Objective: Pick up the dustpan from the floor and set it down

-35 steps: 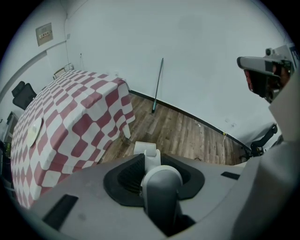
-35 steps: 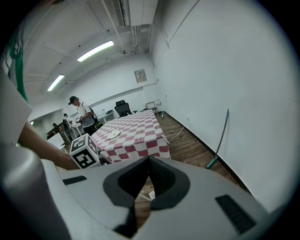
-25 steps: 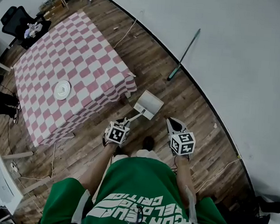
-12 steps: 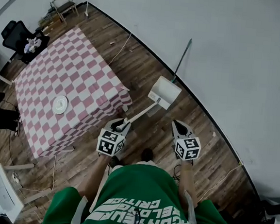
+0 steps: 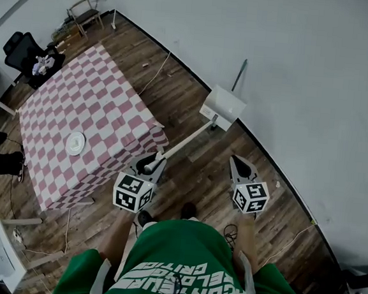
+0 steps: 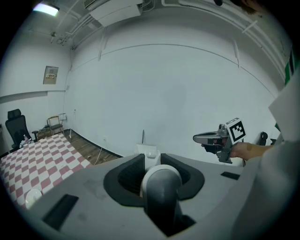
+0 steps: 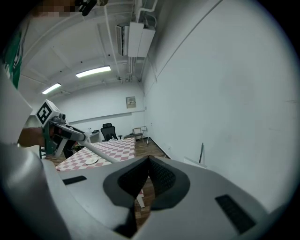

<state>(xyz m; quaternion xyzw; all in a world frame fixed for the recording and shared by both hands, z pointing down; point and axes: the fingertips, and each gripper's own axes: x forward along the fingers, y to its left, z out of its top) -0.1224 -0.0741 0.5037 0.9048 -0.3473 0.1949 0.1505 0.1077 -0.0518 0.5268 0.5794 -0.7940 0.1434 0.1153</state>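
Left tongs pinch dustpan handle end; pan hangs off floor, 1 o'clock, near wall. Right tongs pressed together, empty. Lower level, slowly, keeping grip firm.

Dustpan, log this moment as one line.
left gripper: shut on dustpan handle | dustpan: held above floor, near wall | right gripper: shut, empty

Both forearms reach forward from the torso. The left gripper points slightly downward, its jaws clamped on a handle. The right gripper is held beside it, well apart, jaws closed together with nothing between them.
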